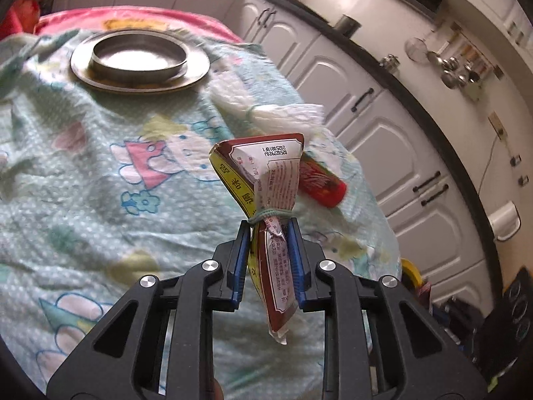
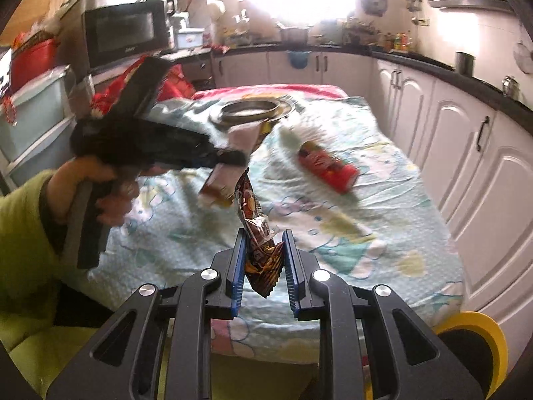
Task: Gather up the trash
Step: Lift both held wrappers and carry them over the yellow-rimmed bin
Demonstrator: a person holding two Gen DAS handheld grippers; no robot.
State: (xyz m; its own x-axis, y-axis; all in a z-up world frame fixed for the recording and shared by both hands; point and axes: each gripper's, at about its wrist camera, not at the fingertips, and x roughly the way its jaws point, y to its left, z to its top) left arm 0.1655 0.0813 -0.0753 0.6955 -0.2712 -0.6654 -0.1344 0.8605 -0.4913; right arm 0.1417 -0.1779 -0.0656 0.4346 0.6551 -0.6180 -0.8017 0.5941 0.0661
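left gripper [image 1: 269,225] clamps tied sachet [image 1: 266,173] | right gripper [image 2: 264,236] pinches dark snack wrapper [image 2: 256,230] | far right: red packet [image 1: 321,183], white tissue [image 1: 266,108] blurred, perhaps knotted

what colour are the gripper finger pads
Blue pads, on black gripper bodies; clearest in the left wrist view.
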